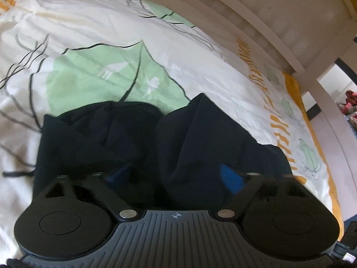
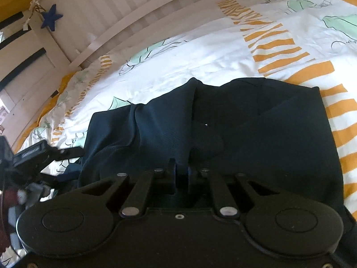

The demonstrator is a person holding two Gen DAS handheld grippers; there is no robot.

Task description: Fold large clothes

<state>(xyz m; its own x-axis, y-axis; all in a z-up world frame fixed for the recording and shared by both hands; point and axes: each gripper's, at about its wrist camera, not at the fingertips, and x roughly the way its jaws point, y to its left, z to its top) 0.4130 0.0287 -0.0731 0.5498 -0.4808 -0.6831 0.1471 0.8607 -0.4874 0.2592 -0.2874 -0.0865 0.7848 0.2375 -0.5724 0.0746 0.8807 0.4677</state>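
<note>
Two views, left wrist first: the left gripper stands wide apart, dark garment bunched between its fingers on the bed, seemingly unclamped. Right wrist view: the right gripper pinches a fold of garment, probably to carry that edge across.

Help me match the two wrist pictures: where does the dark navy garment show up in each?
Left wrist view: the dark navy garment fills the lower centre, bunched between the wide-spread left tongs.
Right wrist view: it spreads across centre and right, pinched in the right tongs.
Shared landmark: the white bed rail behind the patterned duvet.
</note>
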